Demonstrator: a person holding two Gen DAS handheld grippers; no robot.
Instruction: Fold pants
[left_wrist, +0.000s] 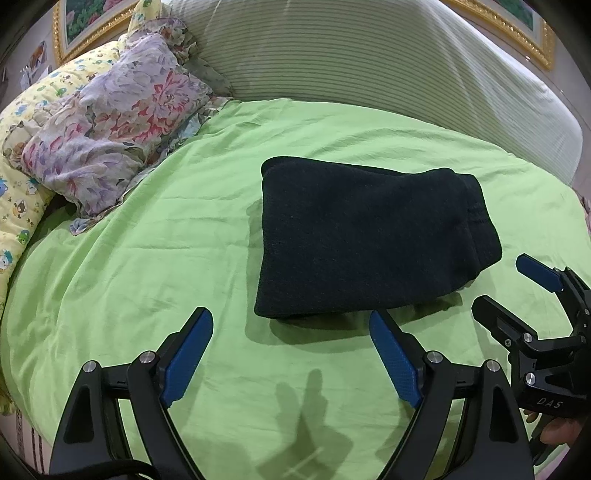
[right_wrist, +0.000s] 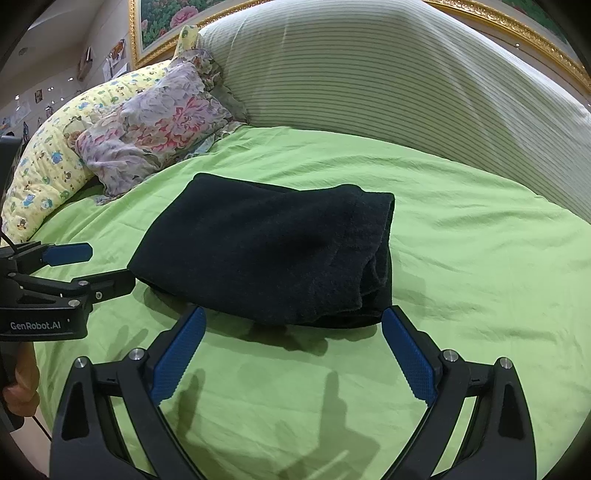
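Blue-padded fingers of the left gripper (left_wrist: 291, 347) fill the bottom of the left wrist view, spread wide and released, holding nothing. Just beyond them, in the frame's centre, lie the dark folded pants (left_wrist: 369, 236), a compact rectangle flat on the green bedsheet (left_wrist: 166, 258). From the right wrist view the right gripper (right_wrist: 293, 347) is likewise spread and empty, its tips just short of the pants' near edge. A floral pillow (left_wrist: 110, 125) and a yellow cartoon-print quilt (left_wrist: 18, 184) sit upper left; a striped headboard cushion (left_wrist: 369, 62) spans the top.
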